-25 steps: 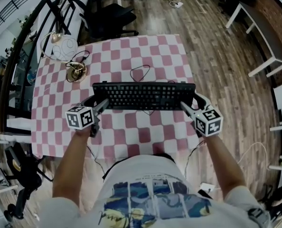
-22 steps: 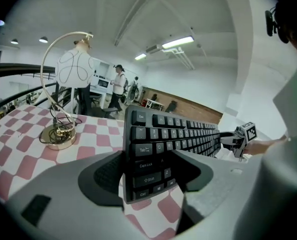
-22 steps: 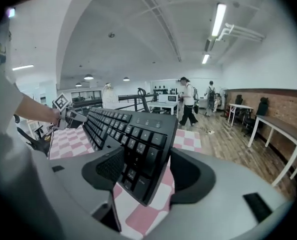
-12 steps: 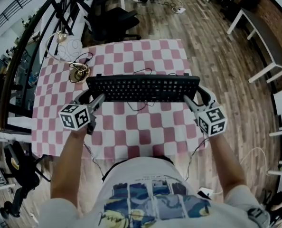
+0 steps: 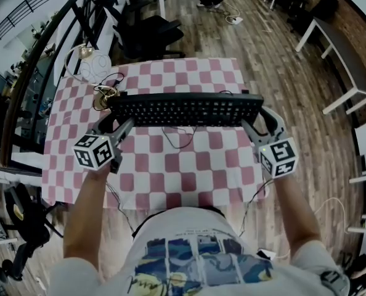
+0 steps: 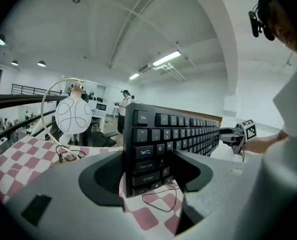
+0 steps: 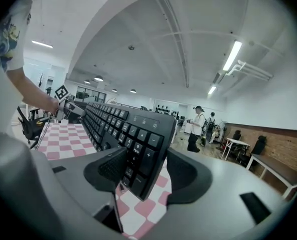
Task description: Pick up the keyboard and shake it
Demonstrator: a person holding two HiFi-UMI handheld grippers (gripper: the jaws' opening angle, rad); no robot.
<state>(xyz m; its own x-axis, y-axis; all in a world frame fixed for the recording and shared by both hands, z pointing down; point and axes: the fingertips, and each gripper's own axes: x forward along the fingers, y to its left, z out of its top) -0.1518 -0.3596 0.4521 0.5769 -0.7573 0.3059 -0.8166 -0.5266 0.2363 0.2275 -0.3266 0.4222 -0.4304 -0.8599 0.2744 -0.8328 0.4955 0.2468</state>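
The keyboard (image 5: pixel 186 108) is held above the desk (image 5: pixel 189 171), pinched by the left hand-held gripper (image 5: pixel 117 121) and the right hand-held gripper (image 5: pixel 257 119), whose jaws have just been closing; shaking is left.

From the head view I look steeply down over the person (image 5: pixel 195 251) onto the checkered surface (image 5: pixel 189 165), from well above. The left gripper view and right gripper view sit very close at opposite ends of the keyboard (image 5: pixel 186 108), facing each other along it. All three share keyboard and surface.
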